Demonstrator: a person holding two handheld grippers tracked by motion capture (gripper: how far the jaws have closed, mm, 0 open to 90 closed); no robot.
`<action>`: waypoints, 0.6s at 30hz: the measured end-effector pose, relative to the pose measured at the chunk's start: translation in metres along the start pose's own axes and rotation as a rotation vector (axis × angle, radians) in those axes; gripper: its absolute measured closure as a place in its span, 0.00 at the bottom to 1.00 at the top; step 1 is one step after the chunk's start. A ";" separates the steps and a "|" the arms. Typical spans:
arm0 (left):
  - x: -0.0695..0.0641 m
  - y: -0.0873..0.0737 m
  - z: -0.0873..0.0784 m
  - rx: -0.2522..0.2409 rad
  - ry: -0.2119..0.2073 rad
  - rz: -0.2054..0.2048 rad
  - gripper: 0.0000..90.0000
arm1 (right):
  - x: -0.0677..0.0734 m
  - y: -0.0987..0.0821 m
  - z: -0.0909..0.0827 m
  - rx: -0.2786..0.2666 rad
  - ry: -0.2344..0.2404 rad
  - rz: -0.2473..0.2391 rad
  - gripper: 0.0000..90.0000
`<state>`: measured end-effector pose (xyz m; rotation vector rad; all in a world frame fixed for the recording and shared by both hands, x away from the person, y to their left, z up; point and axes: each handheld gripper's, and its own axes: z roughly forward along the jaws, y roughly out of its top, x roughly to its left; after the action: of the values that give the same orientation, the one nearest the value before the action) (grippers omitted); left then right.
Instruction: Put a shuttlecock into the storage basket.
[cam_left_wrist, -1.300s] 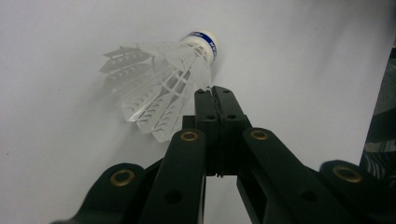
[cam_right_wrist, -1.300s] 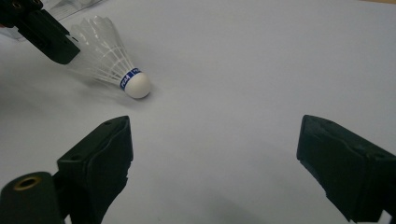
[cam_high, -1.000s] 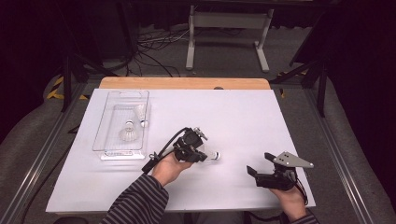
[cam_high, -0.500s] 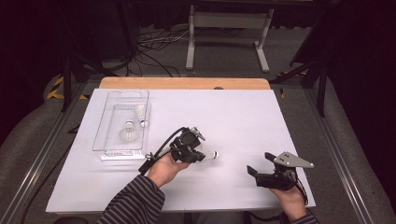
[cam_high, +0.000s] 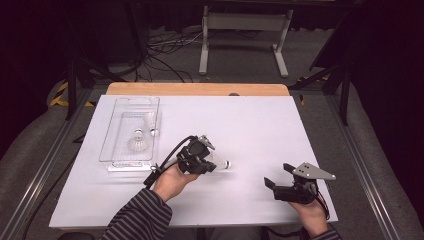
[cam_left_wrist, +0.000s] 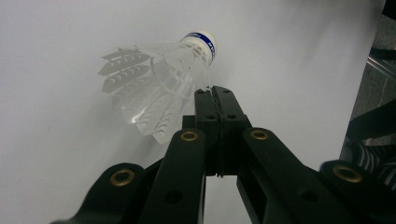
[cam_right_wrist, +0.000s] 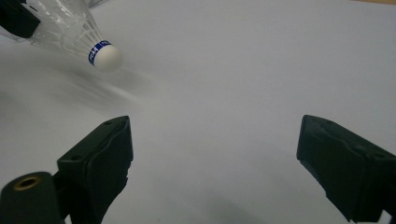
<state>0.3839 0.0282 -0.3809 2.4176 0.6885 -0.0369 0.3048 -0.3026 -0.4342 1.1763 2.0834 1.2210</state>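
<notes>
A white feathered shuttlecock (cam_left_wrist: 159, 79) with a blue band under its cork hangs just above the white table. My left gripper (cam_left_wrist: 215, 92) is shut on the edge of its feather skirt. In the high view that gripper (cam_high: 206, 161) is at the table's middle front, and the shuttlecock (cam_high: 222, 163) points its cork to the right. The right gripper (cam_high: 279, 177) rests low at the front right, open, with nothing between its jaws. Its own view has the open gripper (cam_right_wrist: 212, 135) facing the shuttlecock (cam_right_wrist: 91, 44) at the top left.
A clear plastic tray (cam_high: 112, 165) lies at the left of the table with two more shuttlecocks (cam_high: 138, 142) inside. A wooden strip (cam_high: 197, 89) runs along the far edge. Beyond it stand a metal frame (cam_high: 242, 22) and floor cables.
The left hand with the shuttlecock has shifted very slightly to the left. The right hand has stayed still.
</notes>
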 end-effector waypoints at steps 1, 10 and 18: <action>0.000 0.000 -0.001 -0.002 0.004 0.001 1.00 | 0.000 0.000 0.000 0.001 0.001 -0.001 0.12; 0.003 -0.006 -0.010 -0.028 0.011 -0.009 1.00 | 0.000 0.000 0.000 0.002 0.003 -0.003 0.12; 0.005 -0.012 -0.019 -0.035 0.026 -0.015 1.00 | 0.000 0.000 0.000 0.002 0.002 -0.003 0.12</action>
<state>0.3799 0.0495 -0.3727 2.3834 0.7128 0.0005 0.3048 -0.3025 -0.4343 1.1738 2.0875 1.2192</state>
